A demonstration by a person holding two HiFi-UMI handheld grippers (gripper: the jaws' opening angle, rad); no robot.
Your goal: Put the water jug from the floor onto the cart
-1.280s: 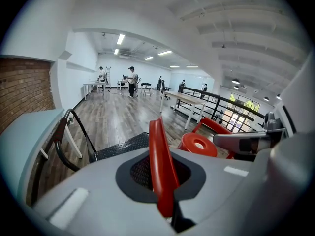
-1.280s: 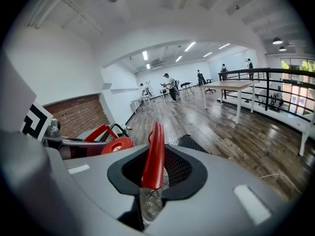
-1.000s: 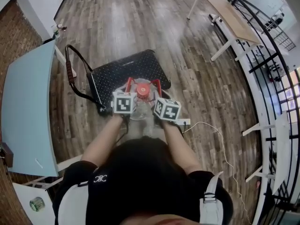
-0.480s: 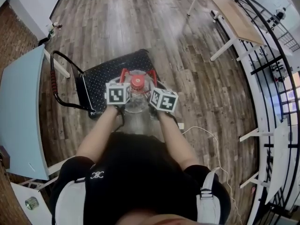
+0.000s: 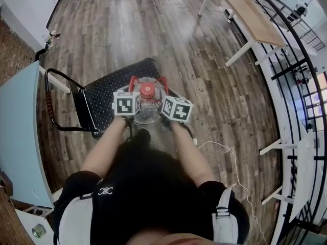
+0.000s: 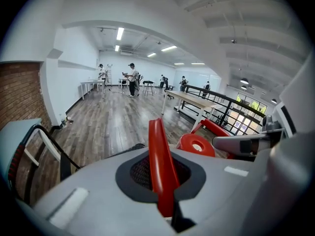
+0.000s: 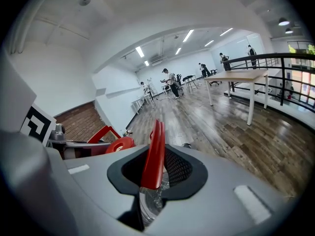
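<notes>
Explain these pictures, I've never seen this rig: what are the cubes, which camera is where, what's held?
No robot: a person holds two two-jaw grippers; the marked cubes are part of them. One picture looks down from the person's head; the other two ride on the grippers, looking along their jaws. The left gripper and right gripper are each shut on a red handle of the jug, above the black cart on the wood floor. Whether it rests there, I cannot tell.
</notes>
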